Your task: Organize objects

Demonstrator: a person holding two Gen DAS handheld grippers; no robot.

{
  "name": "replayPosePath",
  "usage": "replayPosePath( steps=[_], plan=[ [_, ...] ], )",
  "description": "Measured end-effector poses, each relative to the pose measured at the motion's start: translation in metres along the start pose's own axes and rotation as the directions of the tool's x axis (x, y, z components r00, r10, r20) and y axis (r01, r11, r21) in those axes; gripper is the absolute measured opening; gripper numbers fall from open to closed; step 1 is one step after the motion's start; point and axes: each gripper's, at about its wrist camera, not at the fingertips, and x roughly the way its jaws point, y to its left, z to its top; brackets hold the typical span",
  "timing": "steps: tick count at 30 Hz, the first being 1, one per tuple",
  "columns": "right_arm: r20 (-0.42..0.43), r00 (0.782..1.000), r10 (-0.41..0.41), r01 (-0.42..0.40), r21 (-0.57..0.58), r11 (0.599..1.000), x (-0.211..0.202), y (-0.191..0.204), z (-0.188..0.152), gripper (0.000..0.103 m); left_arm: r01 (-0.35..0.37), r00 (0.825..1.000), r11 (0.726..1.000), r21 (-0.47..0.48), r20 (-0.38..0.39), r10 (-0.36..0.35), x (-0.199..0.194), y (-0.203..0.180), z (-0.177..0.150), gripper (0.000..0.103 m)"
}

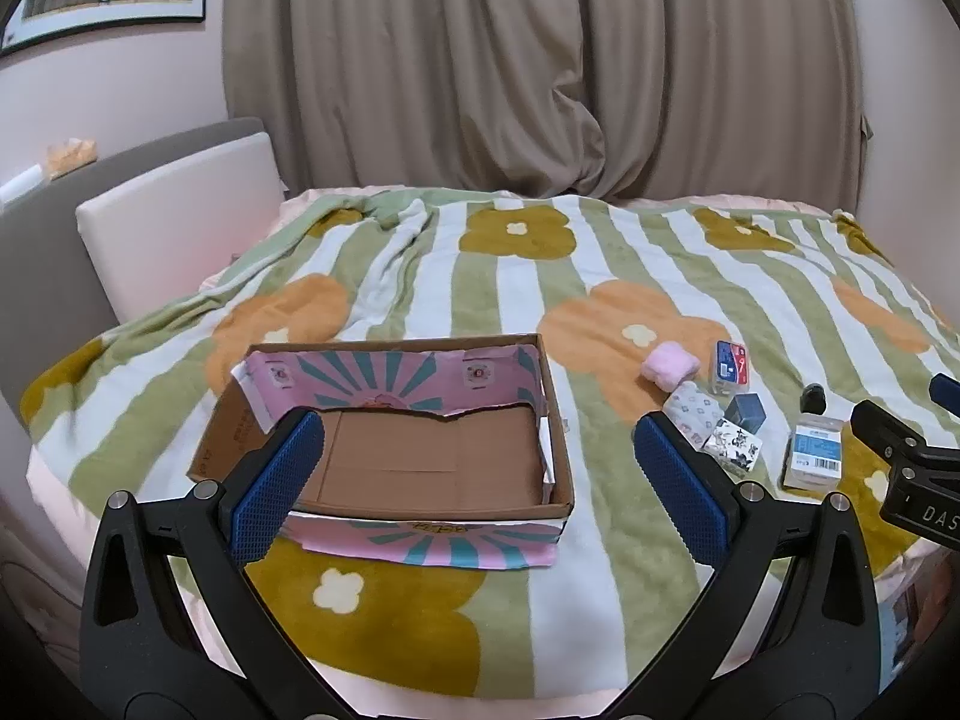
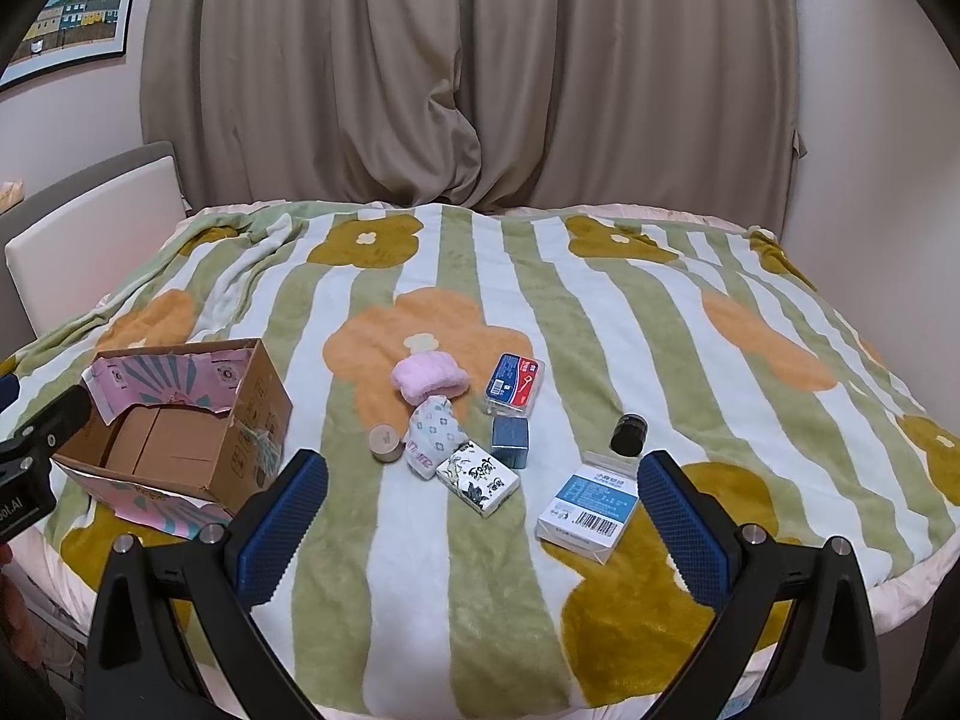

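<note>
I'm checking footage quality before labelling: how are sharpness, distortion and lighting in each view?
Left wrist view: strong fisheye bending, dark corners, soft even light, box sharp, no glare. Right wrist view: same curved edges, small items like the white carton readable, curtain evenly lit, faint shadows only.

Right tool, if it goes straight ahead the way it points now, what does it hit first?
Probably the black-and-white patterned packet, lying nearest between the open right tool fingers; depth is uncertain.
</note>
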Motion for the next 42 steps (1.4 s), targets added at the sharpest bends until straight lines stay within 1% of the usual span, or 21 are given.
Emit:
replayPosePath(
  steps=[13, 23, 42],
  plan=[
    [0.004, 1.000, 0.001, -0.001, 0.002, 1.000, 0.000, 0.001, 0.002, 0.103, 0.003, 1.000, 1.000, 0.004, 0.003, -0.003, 0.001, -0.004, 0.002, 0.103],
    [0.003, 1.000, 0.004, -0.004, 0.003, 1.000, -0.001, 0.000, 0.005, 0.103, 0.043, 0.999, 0.999, -0.006, -0.011, -0.043, 0.000, -0.005, 0.004, 0.103],
    [0.005, 1.000, 0.001, -0.001, 0.011, 1.000, -0.004, -0.004, 0.016, 0.103, 0.033, 0.999, 0.999, 0.007, -0.015, -0.033, -0.003, -0.008, 0.009, 0.103]
  ],
)
